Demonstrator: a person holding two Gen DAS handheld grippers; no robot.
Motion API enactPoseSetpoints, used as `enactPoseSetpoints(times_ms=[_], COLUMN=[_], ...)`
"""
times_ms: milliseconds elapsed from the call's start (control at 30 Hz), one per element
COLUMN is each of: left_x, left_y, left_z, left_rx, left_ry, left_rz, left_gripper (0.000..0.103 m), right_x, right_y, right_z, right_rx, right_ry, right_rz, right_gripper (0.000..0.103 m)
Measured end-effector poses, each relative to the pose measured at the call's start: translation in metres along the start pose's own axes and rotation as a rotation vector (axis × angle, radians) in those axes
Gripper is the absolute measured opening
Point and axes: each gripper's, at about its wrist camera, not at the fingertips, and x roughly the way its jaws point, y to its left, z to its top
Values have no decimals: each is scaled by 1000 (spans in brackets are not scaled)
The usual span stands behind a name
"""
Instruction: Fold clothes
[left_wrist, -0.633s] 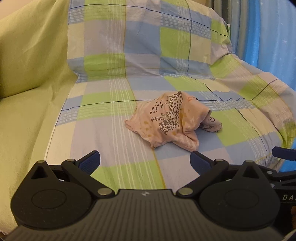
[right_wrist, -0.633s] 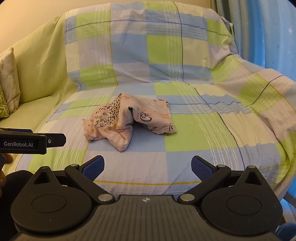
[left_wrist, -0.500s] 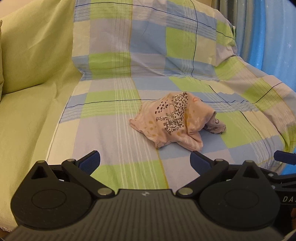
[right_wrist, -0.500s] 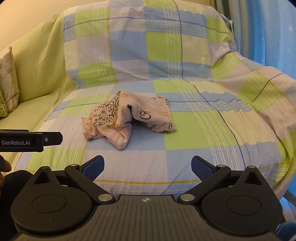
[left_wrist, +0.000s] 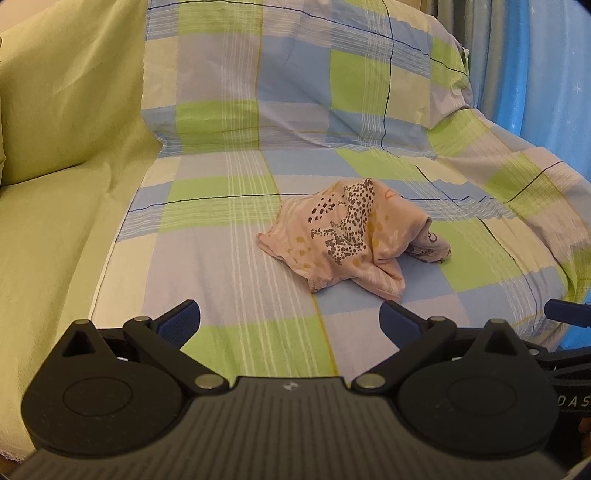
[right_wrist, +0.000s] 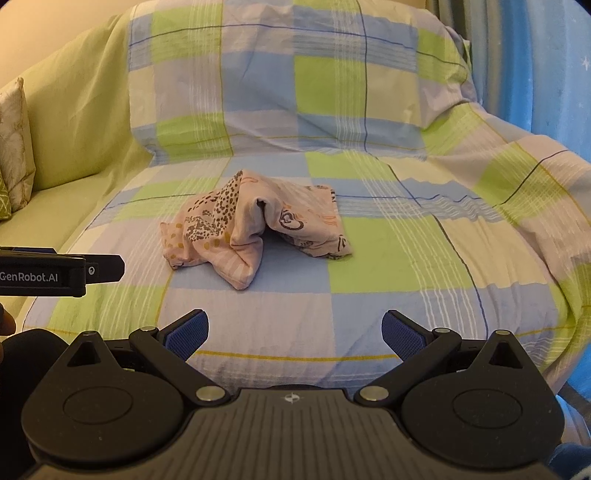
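Left gripper (left_wrist: 290, 319) and right gripper (right_wrist: 294, 328) are both hovering wide open, gripping nothing. Crumpled pink leopard-print garment (right_wrist: 251, 230) is lying mid-frame on the checked sheet (right_wrist: 388, 251), well apart from both.

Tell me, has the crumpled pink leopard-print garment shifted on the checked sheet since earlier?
No. The pink garment lies on the same blue and green squares of the checked sheet; only the cameras moved.

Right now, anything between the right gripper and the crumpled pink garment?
Nothing: in the right wrist view, only bare checked sheet lies between the open right gripper and the pink garment.
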Motion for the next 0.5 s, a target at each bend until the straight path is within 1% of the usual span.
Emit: enactPoseSetpoints(times_ms=[500], left_x=[0], left_y=[-4], left_z=[-1], left_rx=[25], left_ry=[5], left_rz=[17], left_gripper=[102], right_x=[3], right_y=[-2], right_z=[1], right_rx=[8], right_ry=[33], right_rz=[9], right_gripper=[103])
